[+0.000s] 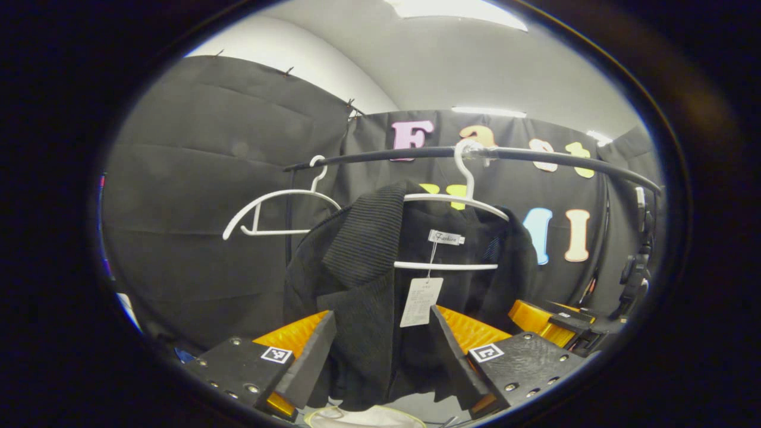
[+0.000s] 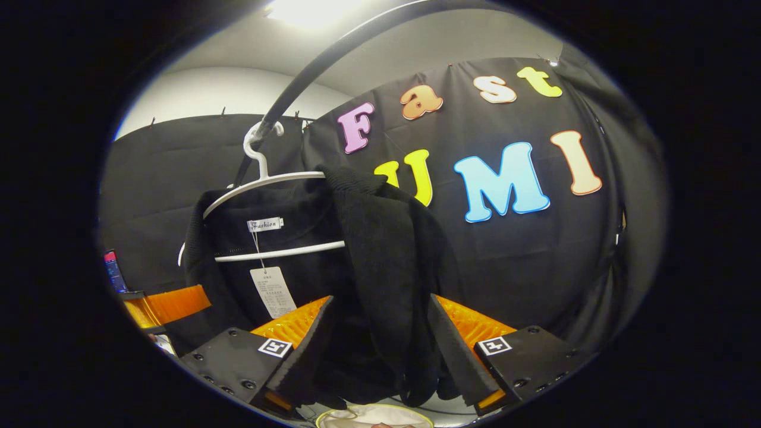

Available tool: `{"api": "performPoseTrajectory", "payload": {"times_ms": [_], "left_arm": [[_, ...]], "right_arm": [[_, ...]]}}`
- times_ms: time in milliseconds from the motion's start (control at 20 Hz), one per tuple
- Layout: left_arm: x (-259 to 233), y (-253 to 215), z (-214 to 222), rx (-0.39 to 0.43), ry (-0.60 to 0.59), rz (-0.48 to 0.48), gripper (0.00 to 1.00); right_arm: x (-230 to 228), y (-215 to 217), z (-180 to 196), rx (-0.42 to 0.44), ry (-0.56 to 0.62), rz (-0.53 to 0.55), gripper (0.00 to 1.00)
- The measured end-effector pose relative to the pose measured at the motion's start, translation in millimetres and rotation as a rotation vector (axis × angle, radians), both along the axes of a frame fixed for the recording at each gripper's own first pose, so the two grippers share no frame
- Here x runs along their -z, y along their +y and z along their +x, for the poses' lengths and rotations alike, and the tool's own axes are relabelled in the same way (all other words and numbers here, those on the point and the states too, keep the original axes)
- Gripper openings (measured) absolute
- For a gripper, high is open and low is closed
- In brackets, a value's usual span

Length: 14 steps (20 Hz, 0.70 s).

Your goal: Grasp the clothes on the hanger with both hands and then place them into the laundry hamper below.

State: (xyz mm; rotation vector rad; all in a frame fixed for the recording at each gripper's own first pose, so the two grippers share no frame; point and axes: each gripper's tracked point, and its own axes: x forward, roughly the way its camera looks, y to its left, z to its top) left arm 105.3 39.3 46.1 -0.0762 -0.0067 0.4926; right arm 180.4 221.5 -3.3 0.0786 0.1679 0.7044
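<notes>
Your left claw [image 1: 380, 351] and right claw [image 2: 380, 351] each stand spread wide — the black garment [image 1: 380, 261] on its white hanger [image 1: 458, 202] hangs between the fingers, ungripped.

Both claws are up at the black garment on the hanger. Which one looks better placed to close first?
Right, probably. In the right gripper view a thick fold of the black garment hangs between the open right claw. The left claw also straddles cloth, with the paper tag in front.

The garment [image 1: 368, 279] hangs on a hanger [image 1: 469, 199] from the rail [image 1: 535, 156]; a bare hanger [image 1: 267, 205] hangs left of it, the hamper's rim [image 1: 362, 416] below.
</notes>
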Motion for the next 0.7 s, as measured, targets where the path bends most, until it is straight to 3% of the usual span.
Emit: {"api": "performPoseTrajectory", "payload": {"times_ms": [500, 600, 700], "left_arm": [[3, 47, 20, -0.192, 0.002, 0.0, 0.92], [2, 53, 26, -0.199, -0.015, -0.006, 0.92], [1, 54, 32, -0.195, -0.02, -0.007, 0.92]], "right_arm": [[-5, 42, 39, -0.03, -0.031, 0.022, 0.98], [-1, 47, 47, -0.033, -0.043, -0.003, 0.92], [-2, 51, 51, -0.042, -0.062, -0.019, 0.98]]}}
